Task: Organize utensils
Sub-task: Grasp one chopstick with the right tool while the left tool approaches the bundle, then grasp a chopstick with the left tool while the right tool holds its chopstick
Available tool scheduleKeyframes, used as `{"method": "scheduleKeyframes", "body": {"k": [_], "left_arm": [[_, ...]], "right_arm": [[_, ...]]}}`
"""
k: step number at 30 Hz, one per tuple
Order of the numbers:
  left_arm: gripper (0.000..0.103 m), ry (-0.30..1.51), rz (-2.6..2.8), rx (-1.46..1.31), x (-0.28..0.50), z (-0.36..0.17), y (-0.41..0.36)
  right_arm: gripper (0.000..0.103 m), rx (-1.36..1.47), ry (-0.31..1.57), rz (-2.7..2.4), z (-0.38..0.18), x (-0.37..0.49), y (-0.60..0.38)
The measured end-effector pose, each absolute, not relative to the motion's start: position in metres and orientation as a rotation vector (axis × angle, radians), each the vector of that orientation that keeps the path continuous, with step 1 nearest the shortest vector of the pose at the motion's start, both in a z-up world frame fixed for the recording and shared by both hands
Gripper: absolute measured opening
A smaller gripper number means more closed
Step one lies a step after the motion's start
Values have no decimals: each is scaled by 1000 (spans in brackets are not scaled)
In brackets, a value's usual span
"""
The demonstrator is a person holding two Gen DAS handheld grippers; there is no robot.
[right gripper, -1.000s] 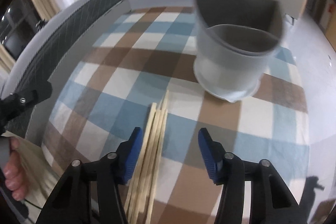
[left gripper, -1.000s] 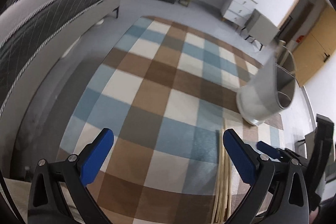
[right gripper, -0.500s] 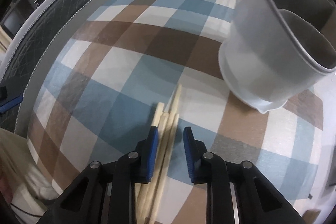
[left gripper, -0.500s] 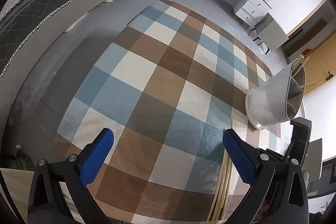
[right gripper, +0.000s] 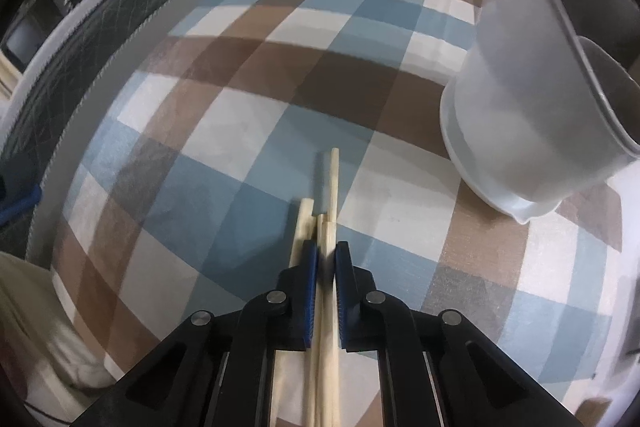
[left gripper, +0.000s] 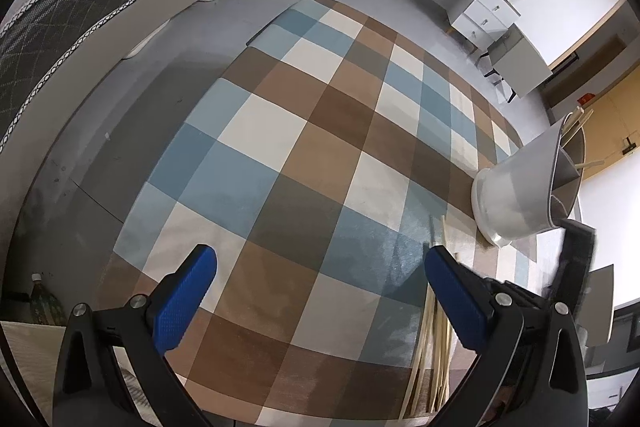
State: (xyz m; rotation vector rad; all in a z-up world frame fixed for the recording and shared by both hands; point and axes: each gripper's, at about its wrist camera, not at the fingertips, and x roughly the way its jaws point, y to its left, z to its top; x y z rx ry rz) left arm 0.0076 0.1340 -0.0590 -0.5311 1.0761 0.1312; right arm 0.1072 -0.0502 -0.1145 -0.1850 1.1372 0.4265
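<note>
R gripper (right gripper: 326,263) fingers clamped on wooden chopsticks (right gripper: 331,187) lying w/ long axis near-to-far on checked bench (right gripper: 248,115), grey holder (right gripper: 532,131) just far-right, open room left; L gripper (left gripper: 320,291) fingers wide open, empty.

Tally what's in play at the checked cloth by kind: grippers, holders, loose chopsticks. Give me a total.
grippers: 2, the left gripper and the right gripper
utensil holder: 1
loose chopsticks: at least 3; they overlap, so the exact count is unclear
total: at least 6
</note>
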Motion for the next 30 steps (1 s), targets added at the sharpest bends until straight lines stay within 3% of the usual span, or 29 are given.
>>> {"method": "scheduleKeyframes", "body": {"k": [24,30], "left_arm": [[101,1218,-31,-382,26,-92,56],[90,1212,-56,-327,45,-95,32]], "right_arm": [[5,396,839,423,-60,84,-152],[5,419,752,400,-41,80,-173]]}}
